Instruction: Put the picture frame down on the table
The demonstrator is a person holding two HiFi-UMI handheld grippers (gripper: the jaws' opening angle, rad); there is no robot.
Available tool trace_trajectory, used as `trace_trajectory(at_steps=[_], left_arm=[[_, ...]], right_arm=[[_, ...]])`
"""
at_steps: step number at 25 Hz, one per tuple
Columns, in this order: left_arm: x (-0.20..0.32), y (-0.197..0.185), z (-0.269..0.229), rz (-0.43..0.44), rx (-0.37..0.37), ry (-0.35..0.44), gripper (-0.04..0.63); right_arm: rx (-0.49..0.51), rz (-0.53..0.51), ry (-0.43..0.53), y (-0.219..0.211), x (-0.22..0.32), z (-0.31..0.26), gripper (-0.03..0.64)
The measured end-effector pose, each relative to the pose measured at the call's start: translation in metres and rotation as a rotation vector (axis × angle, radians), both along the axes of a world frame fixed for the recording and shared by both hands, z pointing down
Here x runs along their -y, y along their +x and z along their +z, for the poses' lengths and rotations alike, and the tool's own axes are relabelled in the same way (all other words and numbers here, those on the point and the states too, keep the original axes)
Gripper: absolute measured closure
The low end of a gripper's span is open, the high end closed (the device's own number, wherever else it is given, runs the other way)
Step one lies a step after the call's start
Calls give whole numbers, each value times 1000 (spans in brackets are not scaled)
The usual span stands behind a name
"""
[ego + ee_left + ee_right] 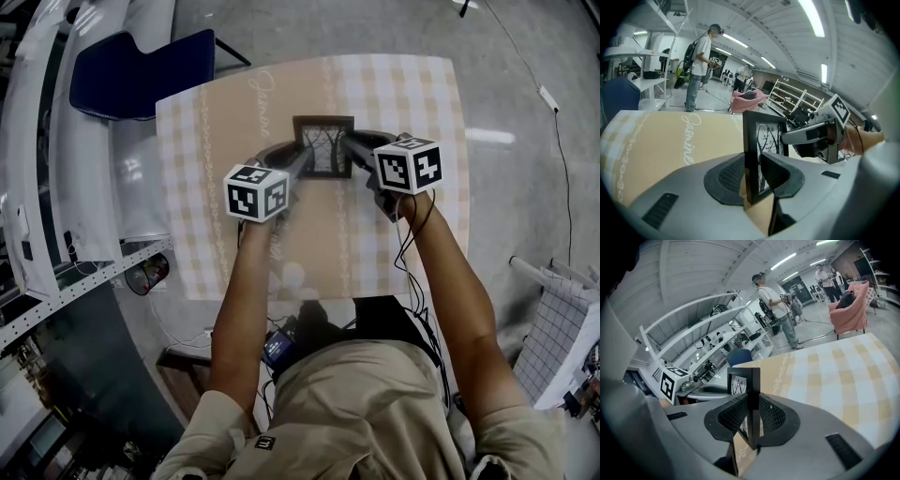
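Left hand-held gripper [301, 161] and right [351, 142] clamp picture frame [324, 150], hiding edges.

"Jasmine" on the tablecloth [647, 154]

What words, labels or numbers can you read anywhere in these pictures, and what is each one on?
"Jasmine": white cursive on the tan band of the checked tablecloth.
The marker cubes carry only black and white square patterns, no letters or numbers.
The picture frame shows bare branches, with no words that can be read.
Nothing else is legible.
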State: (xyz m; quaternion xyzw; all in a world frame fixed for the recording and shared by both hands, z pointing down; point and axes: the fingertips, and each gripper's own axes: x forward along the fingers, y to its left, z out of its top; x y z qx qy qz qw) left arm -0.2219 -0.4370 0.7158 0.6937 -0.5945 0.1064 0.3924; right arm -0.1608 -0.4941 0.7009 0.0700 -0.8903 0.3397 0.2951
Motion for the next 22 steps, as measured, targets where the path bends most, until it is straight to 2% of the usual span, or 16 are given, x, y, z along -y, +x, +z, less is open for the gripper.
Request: trace_trajectory(at_steps=[17,22], left_arm=[[14,-10,27,-24,-10,-19,480],[18,-12,37,-35,14,-26,479]], right_arm=[[-23,57,-6,-9,22,33,528],[-42,90,17,-12,29,43,511]])
